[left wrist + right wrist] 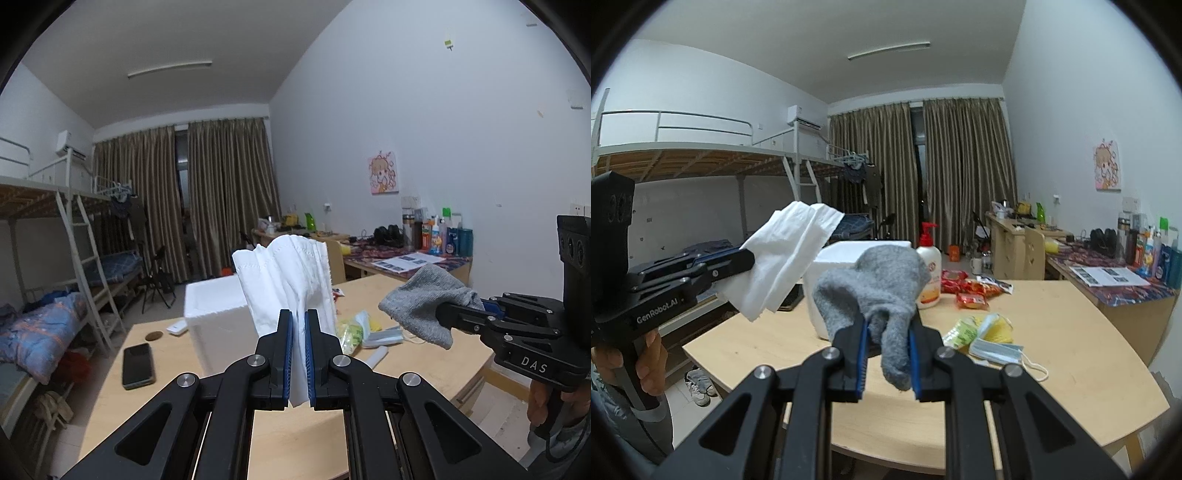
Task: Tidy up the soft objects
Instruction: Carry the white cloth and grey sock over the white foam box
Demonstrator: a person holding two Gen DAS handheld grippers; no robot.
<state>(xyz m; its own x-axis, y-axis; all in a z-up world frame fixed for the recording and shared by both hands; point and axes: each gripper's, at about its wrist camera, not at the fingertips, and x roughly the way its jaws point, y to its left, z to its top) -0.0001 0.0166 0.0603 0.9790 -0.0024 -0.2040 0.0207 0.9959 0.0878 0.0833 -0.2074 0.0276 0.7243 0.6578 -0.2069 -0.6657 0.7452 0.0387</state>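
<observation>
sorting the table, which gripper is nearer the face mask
Right, as far as these views show. The right gripper, holding a grey sock, hangs just left of the face mask. The left gripper, holding white tissue, is further left.

The left gripper [299,317] is held nearly level above the table, its jaws clamped tight on a tissue [288,273]. The right gripper [886,332] is carried beside it at like height, jaws pinched on a grey sock [875,284]. Each handle is gripped from below by a hand [652,365], seen in the other gripper's view.
</observation>
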